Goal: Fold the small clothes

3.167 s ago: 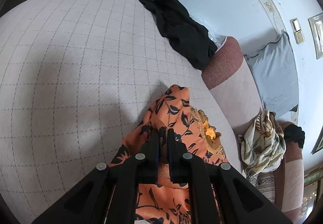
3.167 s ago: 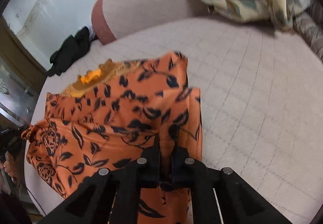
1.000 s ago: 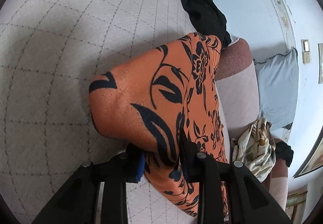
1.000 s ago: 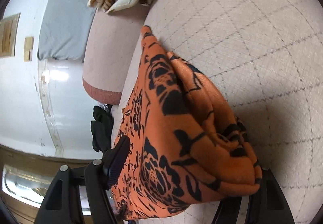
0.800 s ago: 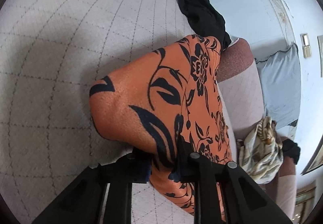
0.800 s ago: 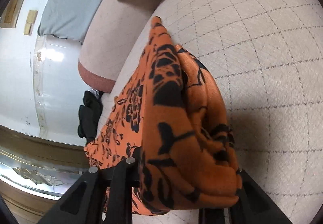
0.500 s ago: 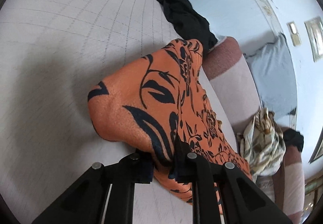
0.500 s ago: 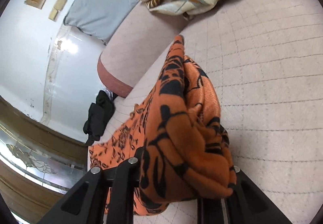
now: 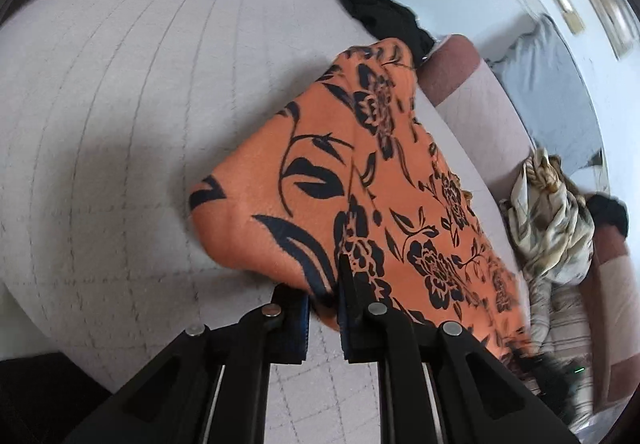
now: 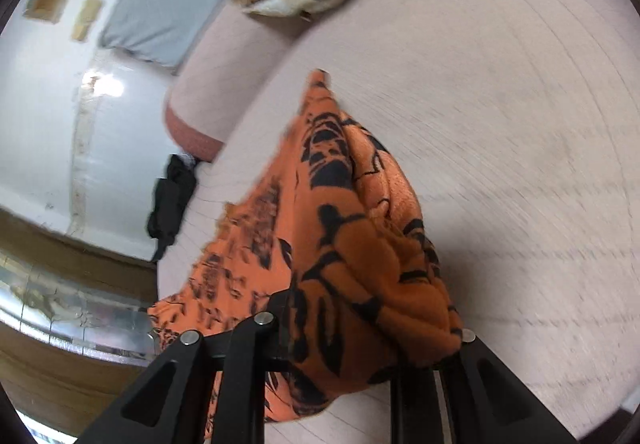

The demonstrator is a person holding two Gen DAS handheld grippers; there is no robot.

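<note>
An orange garment with black flower print (image 9: 360,179) hangs lifted above the pale quilted cushion (image 9: 120,103). My left gripper (image 9: 324,284) is shut on one edge of it, and the cloth drapes forward over the fingers. In the right wrist view the same orange garment (image 10: 340,244) bunches thickly over my right gripper (image 10: 340,328), which is shut on its other edge; the right fingertips are hidden under the cloth. The right wrist view is blurred by motion.
A black garment (image 9: 372,11) lies at the cushion's far edge, also in the right wrist view (image 10: 172,199). A cream patterned cloth (image 9: 556,219) lies on the sofa's backrest, by a grey pillow (image 9: 552,91). The pink sofa arm (image 9: 452,71) borders the cushion.
Both grippers have lifted the held garment off the cushion and swung it; it now hangs bunched between them rather than lying flat as at first.
</note>
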